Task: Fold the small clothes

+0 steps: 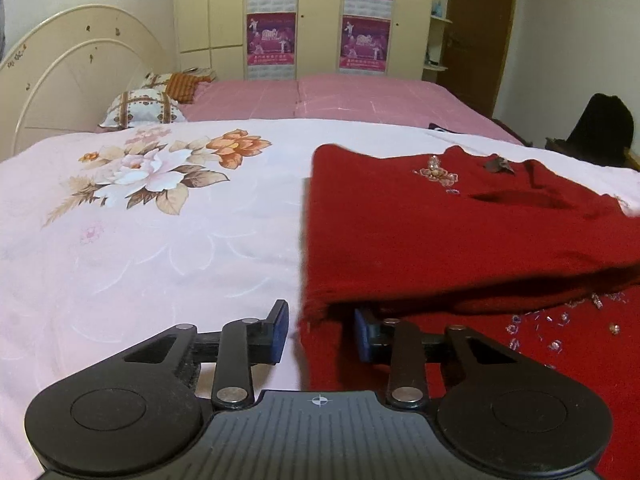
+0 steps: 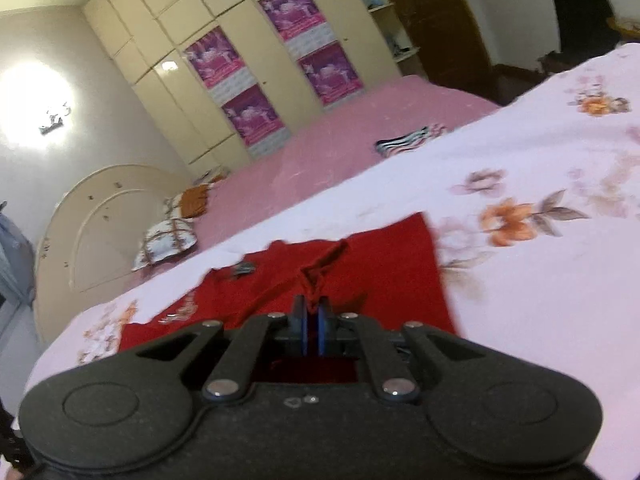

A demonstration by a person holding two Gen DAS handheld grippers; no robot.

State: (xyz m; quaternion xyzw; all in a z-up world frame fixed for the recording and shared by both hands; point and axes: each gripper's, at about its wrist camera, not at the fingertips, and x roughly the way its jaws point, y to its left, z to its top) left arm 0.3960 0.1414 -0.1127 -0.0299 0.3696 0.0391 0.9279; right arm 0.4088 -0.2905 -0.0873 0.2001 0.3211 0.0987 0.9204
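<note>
A red knit sweater (image 1: 440,232) with bead trim lies partly folded on the pale floral bedspread (image 1: 140,248). My left gripper (image 1: 320,332) is open at the sweater's near left corner; its right finger sits under the folded edge, its left finger over the bedspread. In the right wrist view my right gripper (image 2: 313,330) is shut on a pinched ridge of the red sweater (image 2: 288,276) and holds it lifted above the rest of the garment.
A pink sheet (image 1: 340,96) covers the far bed, with patterned pillows (image 1: 144,108) by the cream headboard (image 1: 72,80). A striped garment (image 2: 408,140) lies on the pink sheet. Wardrobes with purple posters (image 1: 272,40) stand behind. A dark object (image 1: 604,128) sits at the right.
</note>
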